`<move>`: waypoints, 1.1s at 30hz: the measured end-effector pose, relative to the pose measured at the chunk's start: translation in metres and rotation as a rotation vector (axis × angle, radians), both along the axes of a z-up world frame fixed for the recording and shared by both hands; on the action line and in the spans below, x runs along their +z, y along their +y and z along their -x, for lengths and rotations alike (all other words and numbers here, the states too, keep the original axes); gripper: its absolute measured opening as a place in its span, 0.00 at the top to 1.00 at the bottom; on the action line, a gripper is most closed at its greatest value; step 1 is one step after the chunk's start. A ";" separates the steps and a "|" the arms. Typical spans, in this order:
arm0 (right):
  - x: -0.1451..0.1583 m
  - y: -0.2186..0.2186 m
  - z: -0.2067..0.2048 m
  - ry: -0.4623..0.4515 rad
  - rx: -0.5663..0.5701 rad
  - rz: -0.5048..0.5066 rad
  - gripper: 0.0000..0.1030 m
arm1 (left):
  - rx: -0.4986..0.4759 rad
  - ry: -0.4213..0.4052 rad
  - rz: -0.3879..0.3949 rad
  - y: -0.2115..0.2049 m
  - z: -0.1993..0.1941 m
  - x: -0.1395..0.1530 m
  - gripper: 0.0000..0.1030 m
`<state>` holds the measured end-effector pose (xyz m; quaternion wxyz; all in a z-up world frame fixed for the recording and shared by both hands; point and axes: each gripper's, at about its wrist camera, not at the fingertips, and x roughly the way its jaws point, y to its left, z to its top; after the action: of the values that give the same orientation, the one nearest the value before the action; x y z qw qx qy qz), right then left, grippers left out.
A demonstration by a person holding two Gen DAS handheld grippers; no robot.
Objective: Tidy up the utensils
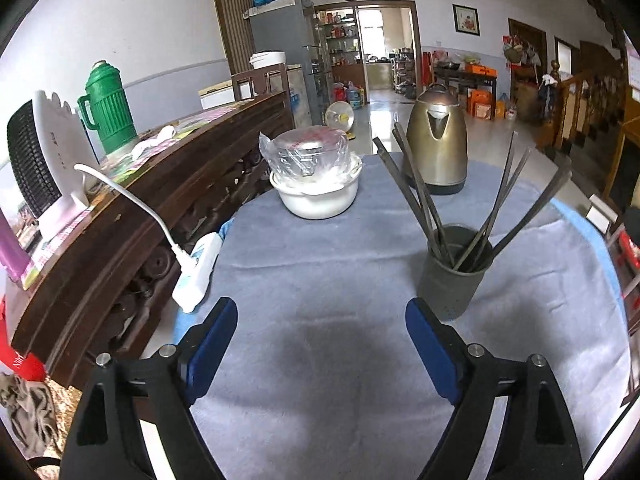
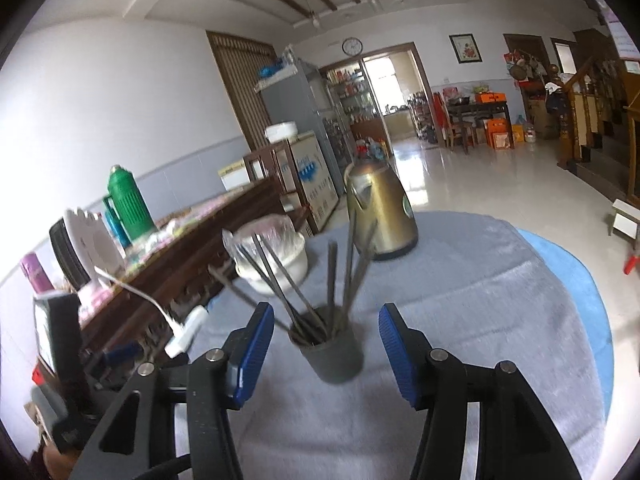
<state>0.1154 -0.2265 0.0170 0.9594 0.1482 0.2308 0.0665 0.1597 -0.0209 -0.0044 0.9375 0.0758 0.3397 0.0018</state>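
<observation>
A round table covered with a grey-blue cloth [image 1: 328, 264] carries three containers. Nearest the grippers stands a dark grey utensil holder [image 1: 454, 276], a plain upright cup, and inside it sit several long, thin dark chopsticks [image 1: 420, 196] that fan outward in different directions, some leaning left, others leaning right over the rim. In the right wrist view the same holder [image 2: 334, 350] appears just ahead of the gripper, in line with the gap between the fingers (the picture is somewhat blurred there).

Farther back on the cloth sits a white bowl [image 1: 318, 200] holding a metal lidded pot wrapped in clear plastic [image 1: 308, 150]; what the pot contains cannot be told. To its right, behind the holder, stands a gold-coloured electric kettle [image 1: 438, 140] on its dark base, lid down.

The left gripper [image 1: 320, 320] hovers over bare cloth with its blue-padded jaws spread wide and nothing between them; the holder lies just beyond its right finger. The right gripper [image 2: 326, 326] also has its jaws apart, and its pads do not touch the holder.

Beside the table runs a dark wooden cabinet [image 1: 160, 184] bearing a green thermos [image 1: 108, 108] and a white fan heater [image 1: 44, 160], whose cord leads to a white power strip [image 1: 198, 272] at the table's edge.
</observation>
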 end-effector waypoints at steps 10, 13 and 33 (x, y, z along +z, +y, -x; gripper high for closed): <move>-0.040 -0.004 0.014 0.116 -0.019 0.028 0.43 | -0.008 0.057 -0.032 -0.006 0.008 -0.017 0.15; -0.047 -0.003 0.019 0.134 -0.019 0.034 0.43 | -0.011 0.078 -0.032 -0.008 0.010 -0.023 0.15; -0.065 0.008 0.044 0.197 0.013 0.007 0.43 | -0.013 0.161 -0.074 -0.014 0.043 -0.048 0.15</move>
<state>0.0711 -0.2181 -0.0483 0.9320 0.1493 0.3253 0.0571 0.1165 -0.0345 -0.0529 0.9036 0.1125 0.4134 0.0021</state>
